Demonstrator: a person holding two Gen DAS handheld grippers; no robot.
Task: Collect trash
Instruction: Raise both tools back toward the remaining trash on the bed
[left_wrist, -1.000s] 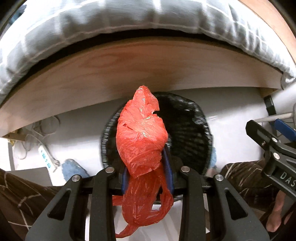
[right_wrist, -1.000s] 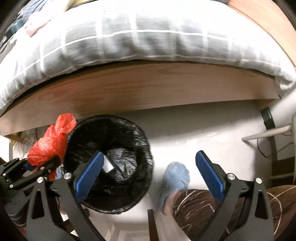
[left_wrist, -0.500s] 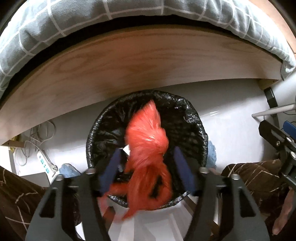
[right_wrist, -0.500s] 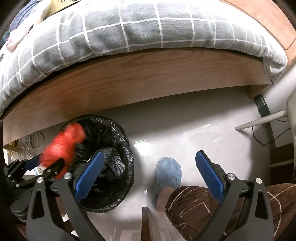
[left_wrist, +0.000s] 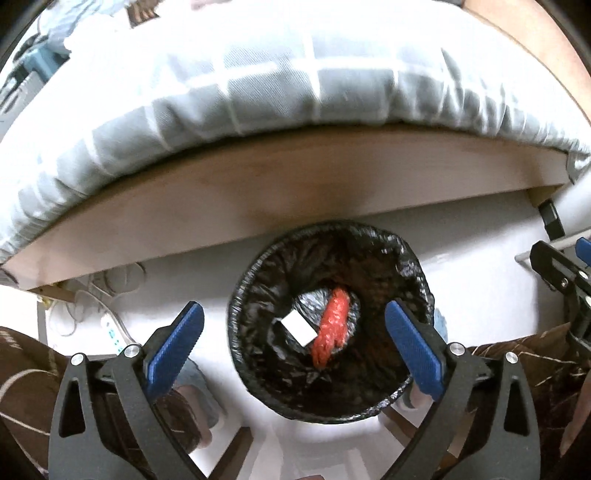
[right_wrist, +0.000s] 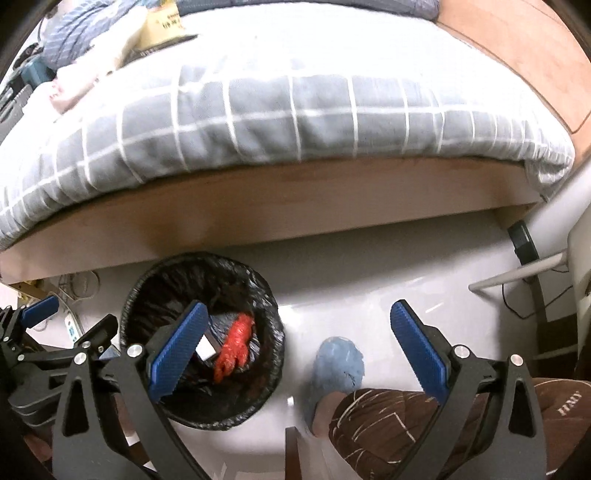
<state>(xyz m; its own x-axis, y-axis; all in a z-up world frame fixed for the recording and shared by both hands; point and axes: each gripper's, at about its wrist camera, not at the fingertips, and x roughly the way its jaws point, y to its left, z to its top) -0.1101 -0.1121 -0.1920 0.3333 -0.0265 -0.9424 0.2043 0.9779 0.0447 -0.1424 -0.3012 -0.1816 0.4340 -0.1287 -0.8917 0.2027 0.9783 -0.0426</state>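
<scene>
The left hand-held gripper (left_wrist: 293, 350) hangs straight above the bin (left_wrist: 328, 321), its jaws opening wide with nothing between them; the blue pads stand to either side of the bin's mouth. Below and ahead of it, down inside the black liner, lies the red bag (left_wrist: 332, 328), a crumpled strip whose long axis runs from near the gripper away toward the bed (left_wrist: 258, 92), leaning a little to the right. Just to its left sits a small white scrap (left_wrist: 299, 328). So this piece of trash looks delivered.

The right hand-held gripper (right_wrist: 297, 345) is released too, jaws spread and empty, over bare floor (right_wrist: 369, 288) to the right of the bin (right_wrist: 201, 332); a blue slipper (right_wrist: 338, 363) shows between its fingers, and the red bag (right_wrist: 234, 347) lies off to its left.

For whatever trash comes next, neither gripper carries anything. No further trash shows clearly on the floor in either view; the clutter far off on the bed is too blurred to tell.
</scene>
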